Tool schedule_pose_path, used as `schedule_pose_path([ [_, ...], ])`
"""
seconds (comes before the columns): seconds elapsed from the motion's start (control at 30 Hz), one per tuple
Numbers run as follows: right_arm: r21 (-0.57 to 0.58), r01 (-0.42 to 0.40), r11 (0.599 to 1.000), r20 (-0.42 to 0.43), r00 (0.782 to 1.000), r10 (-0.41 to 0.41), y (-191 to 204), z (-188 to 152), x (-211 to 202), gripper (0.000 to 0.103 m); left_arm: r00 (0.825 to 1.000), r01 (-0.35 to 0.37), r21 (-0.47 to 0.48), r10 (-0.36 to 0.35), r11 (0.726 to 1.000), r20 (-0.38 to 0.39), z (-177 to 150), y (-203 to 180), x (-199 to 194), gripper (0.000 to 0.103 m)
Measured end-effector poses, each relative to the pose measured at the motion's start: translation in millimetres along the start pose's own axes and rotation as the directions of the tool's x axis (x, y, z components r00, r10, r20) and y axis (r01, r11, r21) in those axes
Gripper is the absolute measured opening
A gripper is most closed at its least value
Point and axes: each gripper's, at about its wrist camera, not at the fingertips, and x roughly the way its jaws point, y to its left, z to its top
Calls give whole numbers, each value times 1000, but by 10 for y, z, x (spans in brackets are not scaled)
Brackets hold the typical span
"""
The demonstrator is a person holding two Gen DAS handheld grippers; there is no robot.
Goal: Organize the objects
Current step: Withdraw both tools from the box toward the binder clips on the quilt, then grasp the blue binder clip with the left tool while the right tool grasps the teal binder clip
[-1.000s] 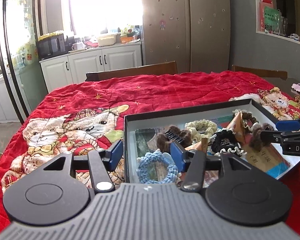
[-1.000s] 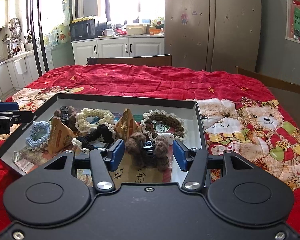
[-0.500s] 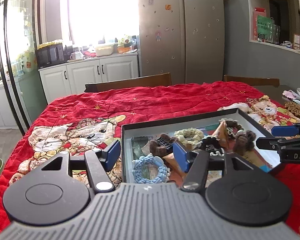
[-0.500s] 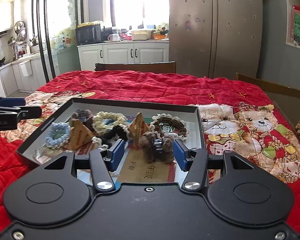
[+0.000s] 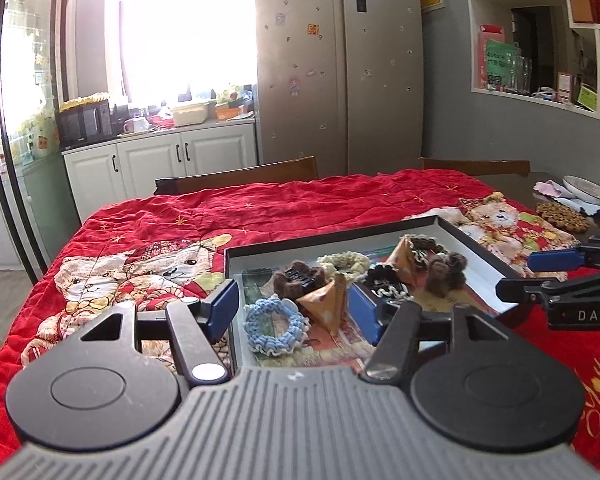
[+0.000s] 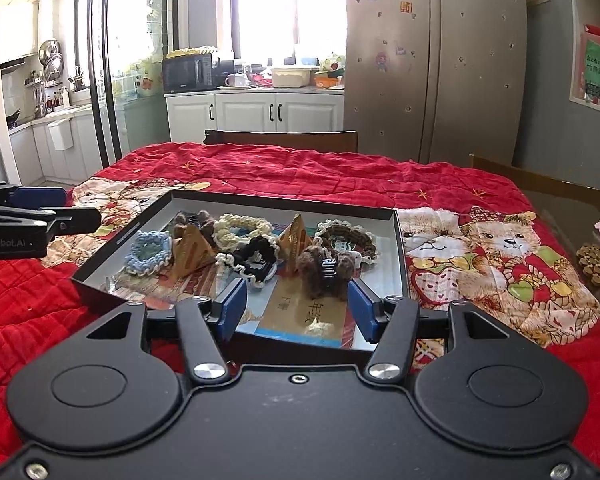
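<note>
Shallow black-rimmed tray (image 6: 396, 240) sits on the red bear-print quilt (image 6: 300, 172) over the surface; bare quilt lies on its far, left and right sides. Left gripper (image 5: 292, 308) open, empty, straddling the tray's near-left rim, light blue crocheted scrunchie (image 5: 274, 326) between its fingers. Right gripper (image 6: 296, 306) open, empty, at the near rim; brown fuzzy hair claw (image 6: 324, 270) just beyond.

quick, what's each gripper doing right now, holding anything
Left gripper: open, holding nothing, above the blue scrunchie.
Right gripper: open, holding nothing, near the brown hair clip.
</note>
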Motion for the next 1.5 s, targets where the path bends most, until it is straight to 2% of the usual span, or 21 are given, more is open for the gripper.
schedule_pose_path([
  [0.47, 0, -28, 1000, -36, 999, 28, 226, -236, 8, 56, 996, 84, 63, -82, 994, -43, -373, -168, -159, 74],
  [0.73, 25, -14, 1000, -60, 998, 16, 242, -365, 131, 56, 990, 121, 68, -115, 990, -87, -549, -157, -108, 74],
  [0.97, 36, 0, 999, -101, 995, 4, 245, -483, 283, 56, 983, 153, 127, -138, 980, -124, -696, -234, -38, 74],
  [1.27, 42, 0, 999, -142, 990, 6, 278, -572, 464, 56, 968, 202, 113, -180, 973, -177, -824, -245, 112, 74],
  [1.5, 40, 13, 999, -149, 989, -7, 310, -580, 543, 56, 958, 226, 101, -203, 969, -201, -869, -274, 215, 62],
])
